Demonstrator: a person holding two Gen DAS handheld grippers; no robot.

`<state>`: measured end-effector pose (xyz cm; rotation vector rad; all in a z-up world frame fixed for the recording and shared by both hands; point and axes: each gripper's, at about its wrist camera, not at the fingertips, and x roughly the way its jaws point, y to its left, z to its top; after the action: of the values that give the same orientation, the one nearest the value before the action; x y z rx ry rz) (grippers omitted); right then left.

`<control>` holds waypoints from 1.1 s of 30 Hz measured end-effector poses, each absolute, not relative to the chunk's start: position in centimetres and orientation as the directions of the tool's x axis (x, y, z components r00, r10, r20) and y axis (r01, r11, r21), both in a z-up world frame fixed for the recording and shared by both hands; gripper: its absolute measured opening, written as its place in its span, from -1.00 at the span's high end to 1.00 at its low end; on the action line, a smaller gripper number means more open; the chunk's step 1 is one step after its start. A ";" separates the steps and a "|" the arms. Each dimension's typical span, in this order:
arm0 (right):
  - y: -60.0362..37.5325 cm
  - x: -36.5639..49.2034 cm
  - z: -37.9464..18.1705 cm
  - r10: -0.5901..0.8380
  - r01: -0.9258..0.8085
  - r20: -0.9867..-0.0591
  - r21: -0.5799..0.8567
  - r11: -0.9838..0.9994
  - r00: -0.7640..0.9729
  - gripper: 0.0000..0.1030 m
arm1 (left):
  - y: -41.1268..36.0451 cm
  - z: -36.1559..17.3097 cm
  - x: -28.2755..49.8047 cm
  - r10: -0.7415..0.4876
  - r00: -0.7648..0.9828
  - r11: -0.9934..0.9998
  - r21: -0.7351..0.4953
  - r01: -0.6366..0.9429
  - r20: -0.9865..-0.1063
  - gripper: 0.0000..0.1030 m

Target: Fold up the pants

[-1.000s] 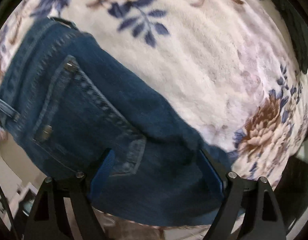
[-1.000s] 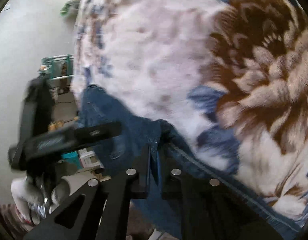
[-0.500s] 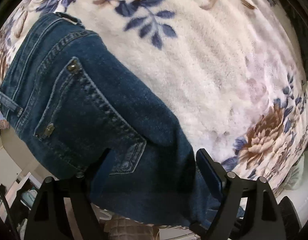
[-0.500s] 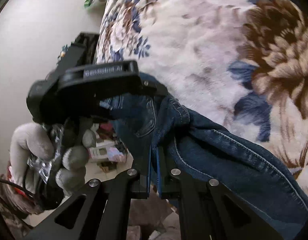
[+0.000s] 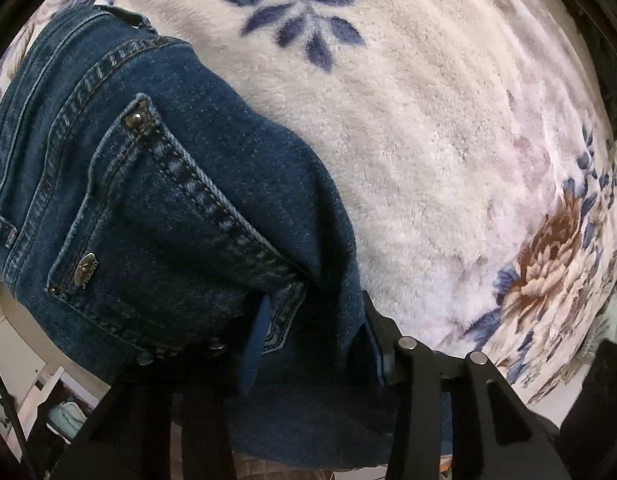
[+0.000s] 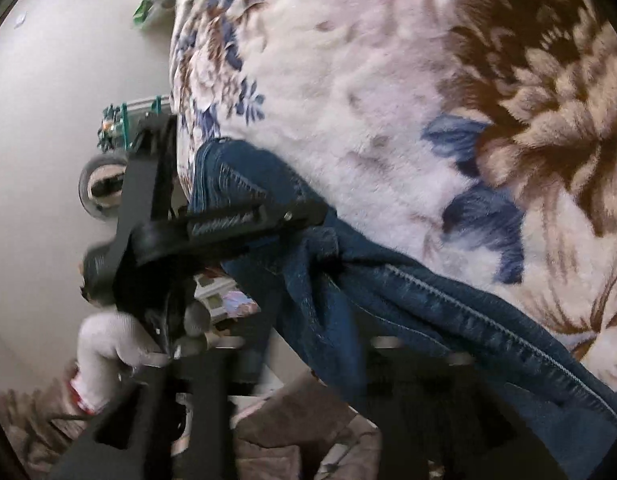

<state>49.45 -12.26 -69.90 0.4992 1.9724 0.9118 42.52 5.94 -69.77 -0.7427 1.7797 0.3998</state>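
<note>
Pants [image 5: 156, 208] bunched at blanket [image 5: 428, 140] edge, unfolded; left hand-held gripper [image 5: 312, 344] half-closed around denim; right hand-held gripper [image 6: 308, 344] grip indiscernible.

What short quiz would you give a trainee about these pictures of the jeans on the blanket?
1. True or false: the dark blue denim jeans lie on a bare wooden table.
2. What is between the fingers of the left gripper?
A. a trouser hem
B. denim at the corner of the stitched back pocket
C. only the blanket
3. In one word: which small metal part sits at the upper corner of that pocket?

Key
1. False: they lie on a fluffy cream floral blanket.
2. B
3. A rivet.
</note>
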 end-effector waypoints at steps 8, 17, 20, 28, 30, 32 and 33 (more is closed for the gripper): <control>-8.1 48.5 -75.8 0.620 0.136 -0.414 0.750 0.647 -0.666 -0.07 | 9.5 -69.1 40.6 -0.299 -0.180 0.740 -0.108 -0.664 -0.937 0.27; -7.0 48.4 -77.8 0.657 0.218 -0.374 0.739 0.638 -0.654 0.16 | 12.4 -67.7 38.3 -0.371 -0.122 0.679 -0.179 -0.712 -0.920 0.24; -7.6 48.9 -77.8 0.683 0.267 -0.360 0.728 0.632 -0.635 0.17 | 13.8 -64.8 36.7 -0.335 -0.070 0.693 -0.195 -0.694 -0.940 0.24; -9.8 50.3 -77.4 0.669 0.275 -0.342 0.718 0.639 -0.660 0.17 | 15.4 -66.7 33.5 -0.106 -0.132 0.866 -0.027 -0.499 -0.985 0.18; -9.3 50.2 -77.8 0.659 0.277 -0.345 0.706 0.652 -0.669 0.17 | 14.4 -67.4 33.5 -0.067 -0.141 0.899 0.002 -0.439 -0.988 0.10; -8.7 50.3 -78.4 0.652 0.278 -0.347 0.698 0.660 -0.675 0.17 | 13.6 -67.7 33.5 -0.052 -0.137 0.914 0.008 -0.406 -0.989 -0.12; -8.2 50.4 -78.8 0.651 0.277 -0.363 0.690 0.669 -0.667 0.14 | 13.1 -67.8 33.6 -0.036 -0.140 0.920 0.022 -0.391 -0.989 -0.15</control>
<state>50.43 -8.17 -78.78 0.7129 2.2764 0.8072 33.56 13.11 -67.85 -0.3282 1.6932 0.3168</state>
